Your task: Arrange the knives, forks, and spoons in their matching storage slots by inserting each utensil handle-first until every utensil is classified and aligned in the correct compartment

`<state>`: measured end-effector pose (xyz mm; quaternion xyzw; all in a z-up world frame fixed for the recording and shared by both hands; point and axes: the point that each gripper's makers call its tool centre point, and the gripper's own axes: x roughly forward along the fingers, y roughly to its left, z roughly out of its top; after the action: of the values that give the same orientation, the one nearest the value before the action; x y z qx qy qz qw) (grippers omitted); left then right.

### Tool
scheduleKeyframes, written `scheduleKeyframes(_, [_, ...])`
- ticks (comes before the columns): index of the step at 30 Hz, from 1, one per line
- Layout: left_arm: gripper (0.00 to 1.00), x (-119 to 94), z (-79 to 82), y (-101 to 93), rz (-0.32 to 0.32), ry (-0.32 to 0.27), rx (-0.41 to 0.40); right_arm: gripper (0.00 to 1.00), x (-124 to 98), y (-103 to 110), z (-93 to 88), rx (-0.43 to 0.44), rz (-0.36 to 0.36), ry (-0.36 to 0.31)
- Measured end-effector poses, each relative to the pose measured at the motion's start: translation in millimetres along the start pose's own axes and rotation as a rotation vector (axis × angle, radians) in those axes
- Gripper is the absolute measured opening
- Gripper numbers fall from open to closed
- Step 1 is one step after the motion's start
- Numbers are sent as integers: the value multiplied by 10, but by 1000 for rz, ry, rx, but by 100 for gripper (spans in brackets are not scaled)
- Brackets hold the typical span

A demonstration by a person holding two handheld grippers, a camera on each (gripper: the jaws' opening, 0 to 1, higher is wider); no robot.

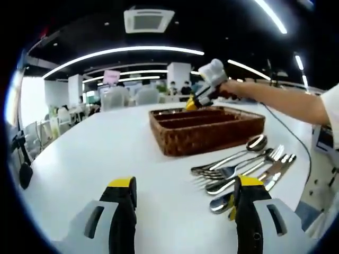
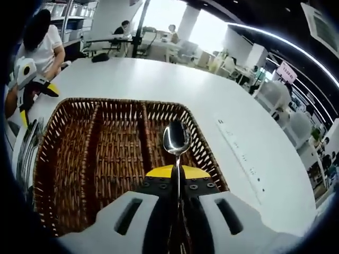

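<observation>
A brown wicker tray (image 1: 212,132) with three long slots stands on the white table (image 1: 106,153). My right gripper (image 2: 177,177) is shut on a spoon (image 2: 176,138), bowl pointing away, held above the tray's right-hand slot (image 2: 169,132) in the right gripper view. In the left gripper view that right gripper (image 1: 204,87) hovers over the tray's far end. Loose forks, spoons and knives (image 1: 249,169) lie in a pile in front of the tray. My left gripper (image 1: 183,198) is open and empty above the table, just left of the pile.
The table's edge (image 1: 302,174) runs close behind the cutlery pile on the right. A person's arm (image 1: 286,100) reaches over the tray. Chairs and other tables fill the room behind. The left gripper (image 2: 32,79) and the cutlery (image 2: 26,148) lie left of the tray (image 2: 63,159).
</observation>
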<state>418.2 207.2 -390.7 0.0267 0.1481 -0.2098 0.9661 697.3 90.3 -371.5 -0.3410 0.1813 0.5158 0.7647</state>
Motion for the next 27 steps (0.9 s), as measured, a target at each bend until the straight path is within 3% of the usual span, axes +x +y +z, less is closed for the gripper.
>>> scheduleKeyframes(11, [76,14,-23,63,10,7,-3,3,130,-74,-42,-64,5,26])
scheduleKeyframes(27, [76,44,-35,116,15,13,-6,4,170,-112,-120,-52,1,20])
